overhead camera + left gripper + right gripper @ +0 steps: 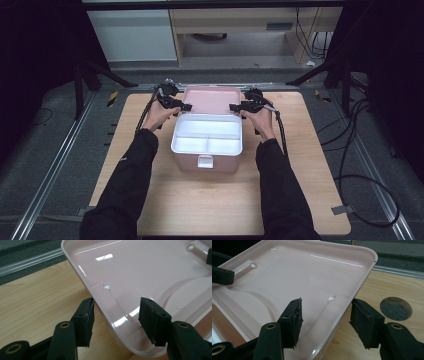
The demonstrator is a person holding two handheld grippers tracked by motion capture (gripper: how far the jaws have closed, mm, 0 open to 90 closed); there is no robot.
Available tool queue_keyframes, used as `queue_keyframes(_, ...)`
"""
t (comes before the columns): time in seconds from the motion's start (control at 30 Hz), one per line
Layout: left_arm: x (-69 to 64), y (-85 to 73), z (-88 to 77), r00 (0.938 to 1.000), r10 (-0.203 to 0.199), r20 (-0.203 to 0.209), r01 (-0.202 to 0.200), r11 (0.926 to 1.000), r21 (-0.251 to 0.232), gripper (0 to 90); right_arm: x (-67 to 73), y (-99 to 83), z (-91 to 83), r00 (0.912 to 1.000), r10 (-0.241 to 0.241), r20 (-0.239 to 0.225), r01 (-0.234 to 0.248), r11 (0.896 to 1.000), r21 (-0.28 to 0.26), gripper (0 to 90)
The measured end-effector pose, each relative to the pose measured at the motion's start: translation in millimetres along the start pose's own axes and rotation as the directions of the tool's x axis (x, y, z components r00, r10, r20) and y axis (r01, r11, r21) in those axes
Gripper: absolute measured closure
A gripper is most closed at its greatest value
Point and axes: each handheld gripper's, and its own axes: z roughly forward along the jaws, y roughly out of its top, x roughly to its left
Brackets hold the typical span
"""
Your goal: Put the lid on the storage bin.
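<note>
A pink plastic box (186, 161) stands open mid-table with a white divided tray (207, 136) inside and its lid (210, 96) laid back. My left gripper (186, 106) is at the lid's left edge, my right gripper (233, 106) at its right edge. In the left gripper view the left gripper (118, 306) straddles the lid (140, 270) rim: one pad touches the outside, the other hangs apart over the inner face. In the right gripper view the right gripper (327, 306) straddles the opposite rim of the lid (294, 277), pads apart from it. Both are open.
The wooden table (300, 175) has bare room in front of and beside the box. A round hole (395, 308) lies in the tabletop just right of the lid. A metal rail (30, 261) runs along the table's far edge. Cables (360, 165) lie on the floor at the right.
</note>
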Motion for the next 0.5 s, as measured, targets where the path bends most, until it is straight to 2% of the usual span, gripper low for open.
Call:
queue_keyframes(0.17, 0.1, 2.1, -8.9, 1.0, -0.003, 0.008, 0.003, 0.9999, -0.017, 48.2, 1.3, 3.7, -5.7, 1.0, -0.005, -0.007, 0.005, 1.0, -0.021, 44.3)
queue_keyframes(0.33, -2.4, 5.4, -23.5, 1.0, 0.006, -0.004, -0.007, 0.9984, -0.055, 48.9, 12.2, 18.4, -14.6, 0.9972, -0.071, 0.025, 0.071, 0.997, -0.021, 43.8)
queue_keyframes(0.47, -5.4, 7.1, -33.8, 0.9998, 0.02, -0.006, -0.02, 0.9976, -0.066, 49.7, 14.9, 21.8, -21.9, 0.9978, -0.065, 0.014, 0.066, 0.996, -0.058, 44.8)
queue_keyframes(0.5, -7.4, 7.3, -36.6, 0.9992, 0.036, -0.015, -0.037, 0.9972, -0.065, 49.6, 15.8, 22.5, -23.2, 0.9976, -0.069, 0.014, 0.069, 0.996, -0.062, 44.8)
